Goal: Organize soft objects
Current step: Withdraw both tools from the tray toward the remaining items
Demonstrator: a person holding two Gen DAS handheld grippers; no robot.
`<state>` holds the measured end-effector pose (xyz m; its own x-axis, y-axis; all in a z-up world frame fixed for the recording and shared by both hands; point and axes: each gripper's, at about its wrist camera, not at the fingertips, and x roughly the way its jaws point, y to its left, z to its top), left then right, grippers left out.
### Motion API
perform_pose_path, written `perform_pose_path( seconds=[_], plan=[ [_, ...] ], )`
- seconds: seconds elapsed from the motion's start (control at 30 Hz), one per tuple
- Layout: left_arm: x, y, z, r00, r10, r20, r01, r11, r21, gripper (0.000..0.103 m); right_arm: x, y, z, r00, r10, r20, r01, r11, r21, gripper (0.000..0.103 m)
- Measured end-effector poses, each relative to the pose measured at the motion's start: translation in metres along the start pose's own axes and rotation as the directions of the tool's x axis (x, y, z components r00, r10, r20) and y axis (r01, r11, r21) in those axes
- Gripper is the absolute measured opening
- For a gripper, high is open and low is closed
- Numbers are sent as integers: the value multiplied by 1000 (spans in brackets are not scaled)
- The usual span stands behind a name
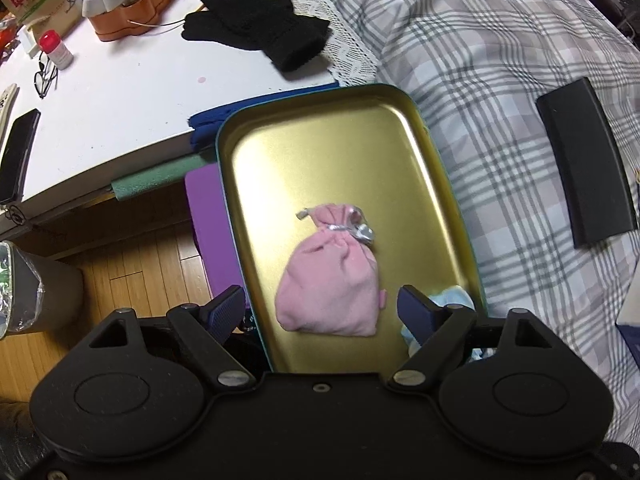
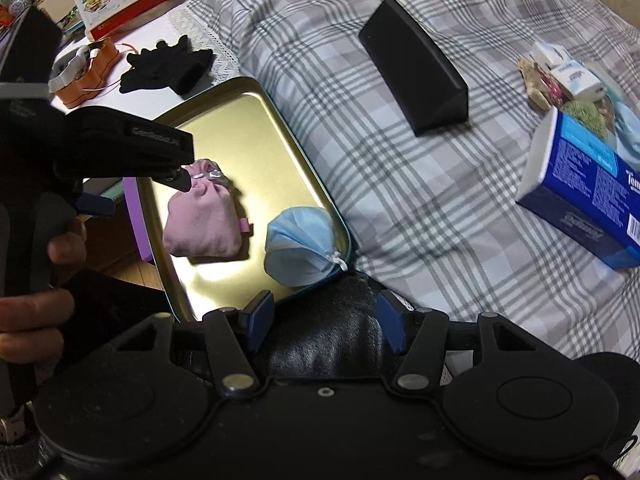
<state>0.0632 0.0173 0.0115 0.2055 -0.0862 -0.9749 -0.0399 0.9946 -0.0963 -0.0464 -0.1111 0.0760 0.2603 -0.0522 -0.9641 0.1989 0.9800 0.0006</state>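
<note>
A pink cloth pouch [image 1: 330, 278] tied with a silver ribbon lies in a gold metal tray [image 1: 320, 152] on the bed's edge. My left gripper [image 1: 320, 312] is open just above and around the pouch's near end, holding nothing. In the right wrist view the pouch [image 2: 204, 224] and a rolled light-blue face mask [image 2: 300, 246] lie side by side in the tray [image 2: 248, 128]. My right gripper [image 2: 326, 320] is open and empty over a black leather item [image 2: 332, 336] by the tray's near corner. A pair of black knit gloves [image 1: 256, 26] lies on the white table.
A black wedge-shaped case [image 2: 416, 68] and a blue tissue box [image 2: 588, 196] lie on the plaid bedspread [image 2: 440, 200]. The white table [image 1: 120, 92] holds an orange tin [image 1: 132, 4], a red-capped bottle [image 1: 56, 50], glasses and a phone. A bin [image 1: 36, 284] stands on the wood floor.
</note>
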Motion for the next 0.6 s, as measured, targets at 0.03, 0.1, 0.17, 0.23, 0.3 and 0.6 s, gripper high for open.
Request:
perform_pose_path(
  seconds=[0.03,0.1,0.17,0.23,0.3,0.6],
  plan=[
    [-1,-2,-2,1000,0,2,0,1000,6,80,-1,-3,-1,1000,-2,2,2,1000,2,56],
    [-3,-6,-5,1000,-5,1,5,1000,20,80,-3,-9,-3,1000,-6,7,6,1000,7,56],
    [-4,-11,-8,1000,-15,-3,15,999,35,80,-5,-16,-5,1000,-4,8,4,1000,20,56],
    [-6,-18,-11,1000,-20,-6,21,998,51,80,-7,-23,-7,1000,-1,9,1,999,38,56],
    [-8,-24,-14,1000,-21,-4,21,997,70,80,-9,-31,-8,1000,-2,15,1,998,55,56],
    [-10,-61,-30,999,-41,-26,45,986,159,80,-14,-73,-19,999,-17,32,12,990,143,58]
  ],
)
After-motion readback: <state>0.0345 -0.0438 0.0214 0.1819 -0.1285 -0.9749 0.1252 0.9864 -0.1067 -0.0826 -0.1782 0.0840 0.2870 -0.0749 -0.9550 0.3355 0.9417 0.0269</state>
